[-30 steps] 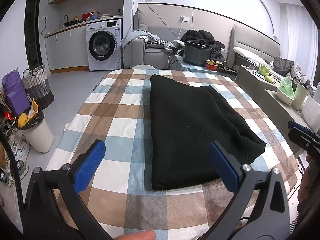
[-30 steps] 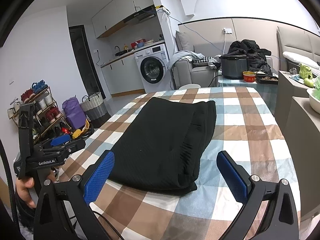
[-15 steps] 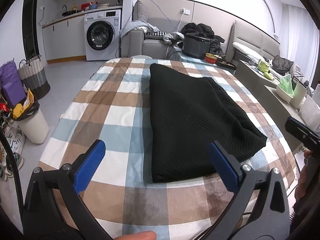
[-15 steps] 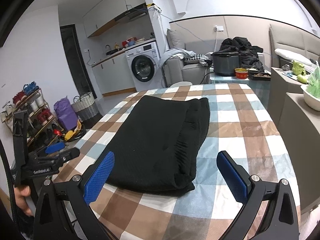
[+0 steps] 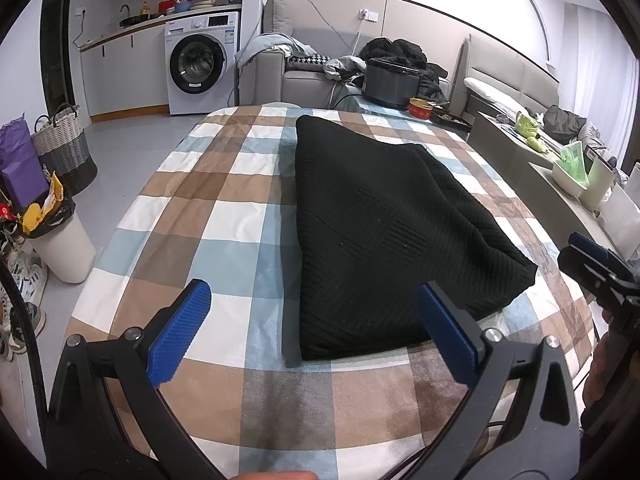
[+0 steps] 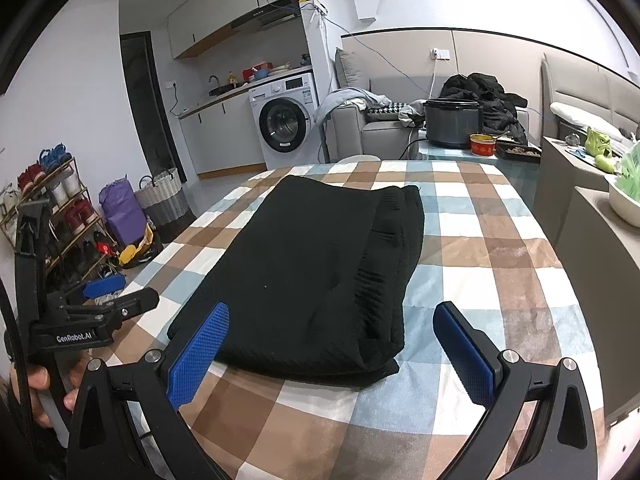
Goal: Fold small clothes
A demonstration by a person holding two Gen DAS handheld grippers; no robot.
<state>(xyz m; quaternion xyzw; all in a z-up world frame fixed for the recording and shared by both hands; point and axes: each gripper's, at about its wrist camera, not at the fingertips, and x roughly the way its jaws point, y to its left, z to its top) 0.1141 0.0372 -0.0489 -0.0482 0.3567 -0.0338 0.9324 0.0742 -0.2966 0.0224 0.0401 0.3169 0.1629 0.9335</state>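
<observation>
Black folded garment (image 5: pixel 384 232) dead ahead of both pairs of fingers, long axis running away toward the upper centre of each frame.

Lying on the checked counter (image 5: pixel 208 216), near short edge facing the fingers. Left gripper (image 5: pixel 316 334) spread wide and empty, garment's near-left corner between its tips in the left view. Right gripper (image 6: pixel 344 354) likewise wide apart and empty, over the near-right corner. Neither touching cloth; both about equally near.
</observation>
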